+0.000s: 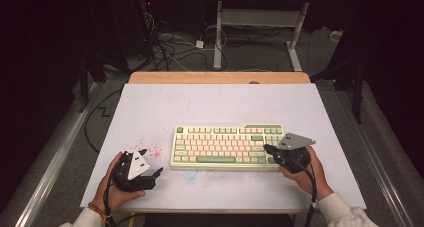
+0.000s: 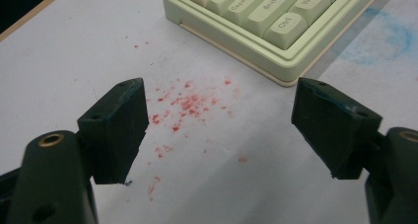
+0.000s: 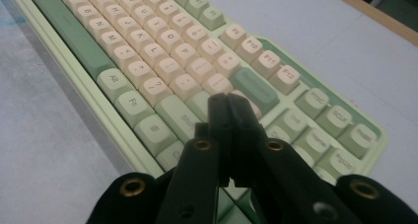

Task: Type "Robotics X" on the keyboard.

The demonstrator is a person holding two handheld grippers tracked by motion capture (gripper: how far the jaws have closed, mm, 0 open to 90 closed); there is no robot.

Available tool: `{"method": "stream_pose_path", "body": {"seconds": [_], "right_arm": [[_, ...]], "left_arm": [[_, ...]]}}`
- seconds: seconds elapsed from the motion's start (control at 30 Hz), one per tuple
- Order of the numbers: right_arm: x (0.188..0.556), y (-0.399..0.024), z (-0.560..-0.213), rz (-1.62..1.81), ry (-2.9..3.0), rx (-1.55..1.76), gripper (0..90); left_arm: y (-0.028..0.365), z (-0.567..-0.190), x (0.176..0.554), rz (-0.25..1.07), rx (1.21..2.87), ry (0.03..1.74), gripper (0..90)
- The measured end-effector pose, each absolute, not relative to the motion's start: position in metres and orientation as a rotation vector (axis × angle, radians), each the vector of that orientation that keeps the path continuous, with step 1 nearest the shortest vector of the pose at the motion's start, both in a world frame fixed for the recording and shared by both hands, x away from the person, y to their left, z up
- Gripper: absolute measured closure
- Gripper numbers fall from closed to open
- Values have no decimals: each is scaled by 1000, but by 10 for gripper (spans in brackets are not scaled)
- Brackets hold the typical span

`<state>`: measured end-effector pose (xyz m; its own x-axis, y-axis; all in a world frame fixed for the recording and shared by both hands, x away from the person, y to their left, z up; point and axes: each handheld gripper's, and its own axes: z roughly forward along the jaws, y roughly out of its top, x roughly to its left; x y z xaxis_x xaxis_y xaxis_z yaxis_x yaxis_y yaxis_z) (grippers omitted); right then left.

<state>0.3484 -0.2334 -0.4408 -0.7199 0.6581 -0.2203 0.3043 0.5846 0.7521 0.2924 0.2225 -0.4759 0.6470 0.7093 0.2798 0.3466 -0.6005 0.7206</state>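
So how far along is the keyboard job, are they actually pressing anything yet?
Done so far: the right gripper has its jaws shut and sits over the right end of the keyboard. In hand: its tip is close above the keys by the green Enter key; contact is unclear. Left: any press. The left gripper waits open over the red-speckled mat.

Black left gripper [image 1: 145, 176] and right gripper [image 1: 267, 149], each with 2 brass-riveted jaws, grey plate, black cable; white sleeves

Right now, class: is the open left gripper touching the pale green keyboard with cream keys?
Apart. The left gripper view shows the left gripper with white table between its jaws and the keyboard.
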Motion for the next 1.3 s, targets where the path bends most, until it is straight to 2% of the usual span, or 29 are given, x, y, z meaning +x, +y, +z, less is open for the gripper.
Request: {"method": "stream_pose_path", "body": {"seconds": [0.47, 0.6, 0.73, 0.8, 0.87, 1.0, 1.3], "right_arm": [[358, -218, -459, 925, 2412, 751, 900], [358, -219, -461, 939, 2412, 749, 900], [357, -219, -462, 943, 2405, 751, 900], [357, -218, -462, 941, 2400, 750, 900], [356, -219, -463, 944, 2396, 749, 900], [356, -219, -463, 950, 2391, 751, 900], [355, -219, -464, 947, 2386, 751, 900]], "left_arm": [[227, -475, 291, 733, 2214, 813, 223], [228, -471, 289, 723, 2193, 802, 363], [230, -469, 292, 665, 2201, 808, 626], [231, -468, 295, 630, 2203, 816, 731], [229, -467, 297, 638, 2220, 797, 794], [225, -464, 301, 621, 2238, 804, 869], [215, -460, 315, 573, 2255, 797, 873]]}}
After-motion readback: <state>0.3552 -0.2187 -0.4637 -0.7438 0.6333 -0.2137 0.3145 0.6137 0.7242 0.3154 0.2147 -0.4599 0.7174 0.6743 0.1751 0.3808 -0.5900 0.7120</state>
